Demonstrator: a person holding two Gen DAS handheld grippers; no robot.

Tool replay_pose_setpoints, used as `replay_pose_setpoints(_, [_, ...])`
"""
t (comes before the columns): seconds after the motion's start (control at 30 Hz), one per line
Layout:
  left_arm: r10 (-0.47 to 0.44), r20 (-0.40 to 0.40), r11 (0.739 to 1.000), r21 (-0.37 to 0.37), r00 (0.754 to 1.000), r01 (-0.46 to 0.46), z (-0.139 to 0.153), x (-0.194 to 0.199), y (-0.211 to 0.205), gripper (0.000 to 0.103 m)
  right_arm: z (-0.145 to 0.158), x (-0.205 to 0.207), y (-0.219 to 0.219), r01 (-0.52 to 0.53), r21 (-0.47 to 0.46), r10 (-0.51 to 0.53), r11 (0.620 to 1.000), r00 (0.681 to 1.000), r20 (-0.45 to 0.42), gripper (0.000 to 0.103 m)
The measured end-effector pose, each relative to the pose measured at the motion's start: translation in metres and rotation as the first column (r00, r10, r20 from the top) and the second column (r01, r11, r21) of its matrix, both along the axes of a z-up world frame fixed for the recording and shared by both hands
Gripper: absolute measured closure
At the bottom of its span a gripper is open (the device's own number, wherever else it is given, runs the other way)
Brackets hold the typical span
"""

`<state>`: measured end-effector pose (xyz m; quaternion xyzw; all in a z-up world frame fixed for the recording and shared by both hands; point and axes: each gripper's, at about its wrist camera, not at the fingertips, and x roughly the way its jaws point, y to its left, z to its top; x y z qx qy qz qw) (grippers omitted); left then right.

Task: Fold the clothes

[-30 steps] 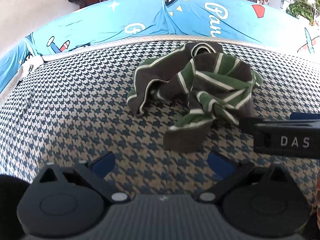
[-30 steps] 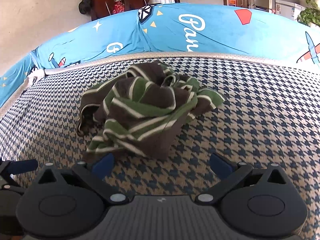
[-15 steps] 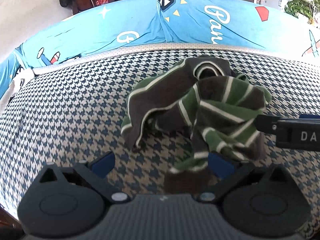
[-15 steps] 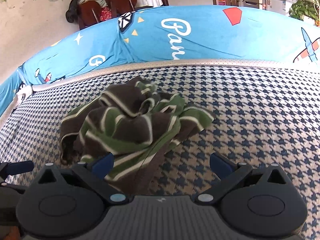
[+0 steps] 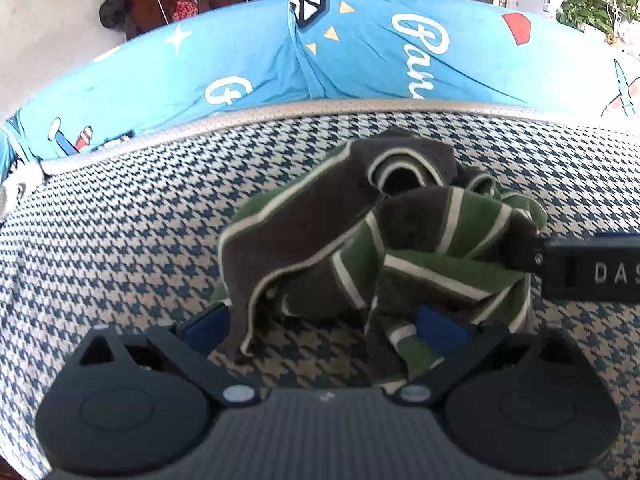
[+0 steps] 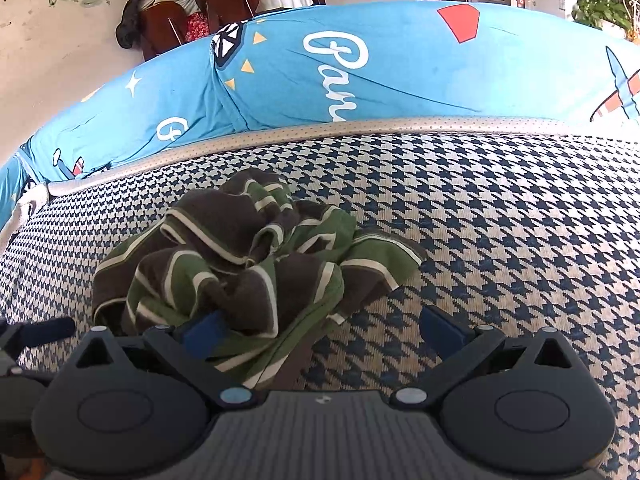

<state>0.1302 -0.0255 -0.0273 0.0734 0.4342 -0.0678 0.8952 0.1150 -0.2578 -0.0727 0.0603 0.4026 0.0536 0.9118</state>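
Observation:
A crumpled brown and green striped garment point(image 5: 360, 240) point(image 6: 240, 264) lies bunched on the houndstooth surface point(image 5: 120, 232) point(image 6: 500, 220). My left gripper point(image 5: 320, 328) stands open, its fingers straddling the near edge of the heap, the right pad point(image 5: 440, 330) touching green cloth. My right gripper point(image 6: 320, 328) is open too, with its left pad point(image 6: 204, 330) pressed into the pile's near side and its right pad point(image 6: 440, 328) over bare surface. The right gripper's black body point(image 5: 592, 268) pokes in at the right edge of the left wrist view, against the garment.
A blue printed cover point(image 5: 360, 60) point(image 6: 360, 72) rises behind a beige piped edge point(image 6: 360, 130). Wooden chairs point(image 6: 200, 8) with a dark coat stand beyond, and a plant point(image 6: 608, 0) at the far right. Bare houndstooth surface lies right and left of the pile.
Both grippers have moved forward and down to the garment; it now fills more of each view and cloth lies between the open fingers.

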Motion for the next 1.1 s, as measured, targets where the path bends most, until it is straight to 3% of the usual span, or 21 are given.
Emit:
replay_pose_setpoints(0.23, [-0.03, -0.02, 0.999, -0.02, 0.999, 0.03, -0.011, -0.003, -0.004, 0.0, -0.001, -0.002, -0.004, 0.021, 0.055, -0.021, 0.998, 1.0, -0.009, 0.0])
replay_pose_setpoints(1.1, [-0.065, -0.028, 0.998, -0.02, 0.998, 0.064, -0.03, -0.005, -0.014, 0.0, -0.01, -0.002, 0.0, 0.009, 0.057, -0.007, 0.998, 0.999, -0.041, 0.0])
